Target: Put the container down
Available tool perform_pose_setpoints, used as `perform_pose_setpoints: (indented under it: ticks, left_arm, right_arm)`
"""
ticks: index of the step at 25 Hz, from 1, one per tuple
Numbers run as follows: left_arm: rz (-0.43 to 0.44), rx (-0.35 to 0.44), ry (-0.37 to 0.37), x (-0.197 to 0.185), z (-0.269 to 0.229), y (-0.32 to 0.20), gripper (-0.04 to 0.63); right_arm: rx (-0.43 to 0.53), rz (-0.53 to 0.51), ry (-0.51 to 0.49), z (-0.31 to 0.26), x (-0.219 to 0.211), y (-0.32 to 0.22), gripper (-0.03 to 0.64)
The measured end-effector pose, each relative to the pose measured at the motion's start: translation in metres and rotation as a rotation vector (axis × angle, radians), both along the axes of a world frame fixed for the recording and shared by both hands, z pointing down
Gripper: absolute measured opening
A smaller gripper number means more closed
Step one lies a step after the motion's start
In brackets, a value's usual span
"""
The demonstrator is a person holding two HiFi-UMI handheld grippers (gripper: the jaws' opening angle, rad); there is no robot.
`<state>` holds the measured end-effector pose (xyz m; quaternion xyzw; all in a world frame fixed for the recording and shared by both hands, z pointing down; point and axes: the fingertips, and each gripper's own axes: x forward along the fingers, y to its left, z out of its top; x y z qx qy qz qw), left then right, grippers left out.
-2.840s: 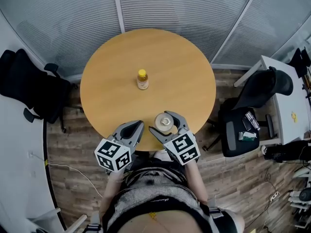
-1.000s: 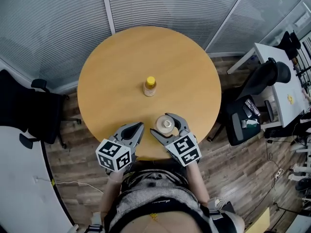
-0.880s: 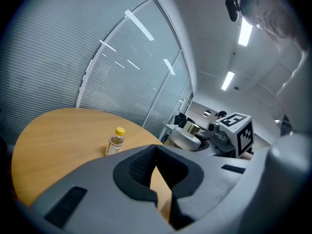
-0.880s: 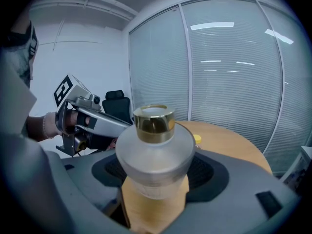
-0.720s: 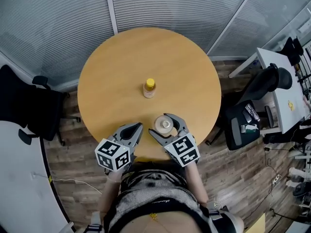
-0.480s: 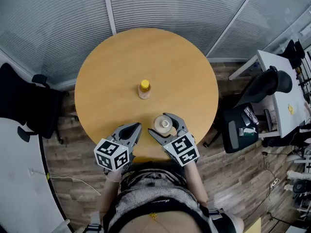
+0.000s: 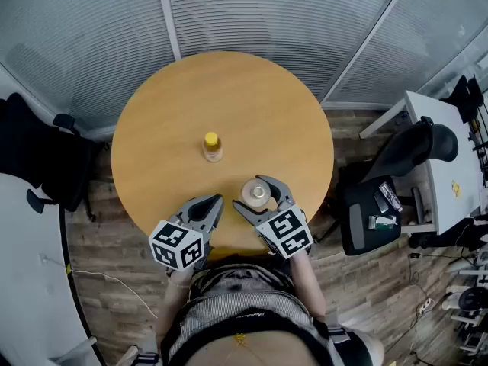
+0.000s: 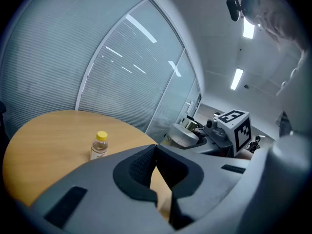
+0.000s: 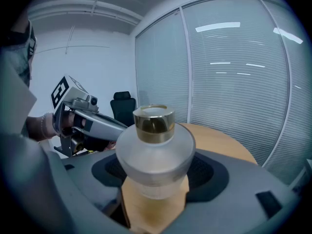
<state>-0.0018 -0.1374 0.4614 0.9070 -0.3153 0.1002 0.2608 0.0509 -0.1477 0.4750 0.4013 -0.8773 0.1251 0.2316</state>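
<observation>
Gripping a frosted container point(image 9: 155, 150) with a gold cap, the right gripper point(image 7: 255, 195) has its jaws pressed against the rounded body from both sides, the dark pads meeting it below the shoulder. The container stands upright between them. Wood shows beneath it in the right gripper view, but whether its base touches the tabletop point(image 7: 252, 105) I cannot tell.

A small yellow-capped bottle point(image 7: 211, 146) stands upright near the middle of the round wooden tabletop, and serves as the marker for everything else. The container sits well apart from that bottle, nearer the person and a little to its right. The left gripper point(image 7: 213, 203) lies nearer the person than the bottle too, almost straight in line with it, over the tabletop's near edge and just beside the right gripper. Its jaws are drawn together at the tips with nothing between them; only a sliver of wood shows through the gap lower down.

Beyond the bottle, on its far side, runs a curved wall of glass with blinds point(image 7: 244, 14).
</observation>
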Motion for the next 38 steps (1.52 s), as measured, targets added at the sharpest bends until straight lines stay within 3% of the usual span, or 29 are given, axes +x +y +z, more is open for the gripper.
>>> perform_pose_setpoints:
  ticks: [12, 38]
  left_arm:
    - [-0.113, 0.002, -0.001, 0.017, -0.001, 0.009, 0.020]
    - [-0.086, 0.012, -0.010, -0.005, -0.007, 0.004, 0.020]
  right_arm:
    - [0.006, -0.107, -0.004, 0.000, 0.014, 0.000, 0.345]
    - [0.028, -0.052, -0.020, -0.005, 0.001, -0.006, 0.345]
